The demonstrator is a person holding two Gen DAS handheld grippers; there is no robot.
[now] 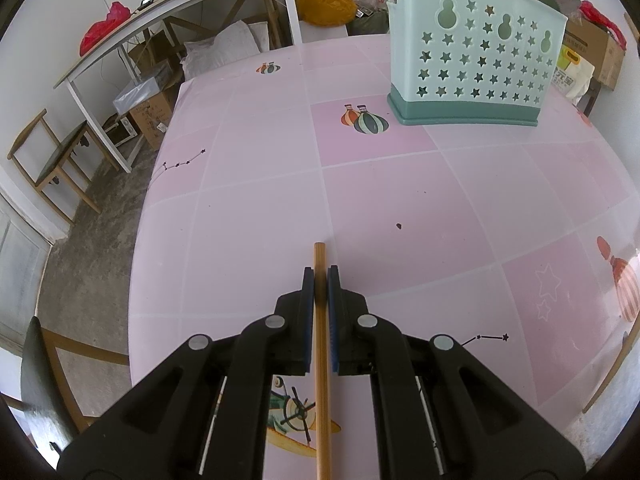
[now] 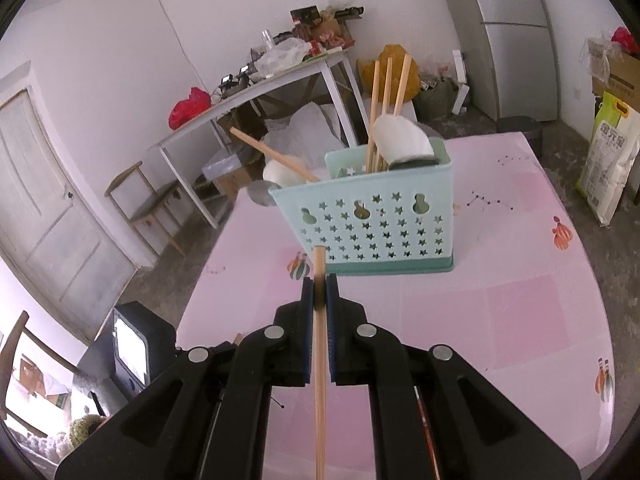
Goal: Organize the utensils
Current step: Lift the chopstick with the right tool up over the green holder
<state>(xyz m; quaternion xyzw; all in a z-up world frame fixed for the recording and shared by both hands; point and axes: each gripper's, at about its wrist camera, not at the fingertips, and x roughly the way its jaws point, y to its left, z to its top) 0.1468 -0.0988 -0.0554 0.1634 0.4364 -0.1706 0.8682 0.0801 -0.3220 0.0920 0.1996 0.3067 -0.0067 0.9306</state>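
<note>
My left gripper (image 1: 320, 270) is shut on a wooden chopstick (image 1: 321, 360) that runs back between the pads, its tip poking out over the pink table (image 1: 248, 184). The pale green star-pierced utensil holder (image 1: 472, 64) stands at the far right of the table. In the right wrist view my right gripper (image 2: 319, 280) is shut on another wooden chopstick (image 2: 320, 360), held above the table in front of the utensil holder (image 2: 372, 224). That holder contains three upright chopsticks (image 2: 387, 92), one leaning chopstick (image 2: 272, 154) and white spoons (image 2: 402, 140).
A white side table (image 1: 172, 12) and a wooden chair (image 1: 52, 156) stand left of the pink table on the concrete floor. Boxes and bags lie behind the holder. A fridge (image 2: 512, 40) and a rice sack (image 2: 608, 160) are at the right in the right wrist view.
</note>
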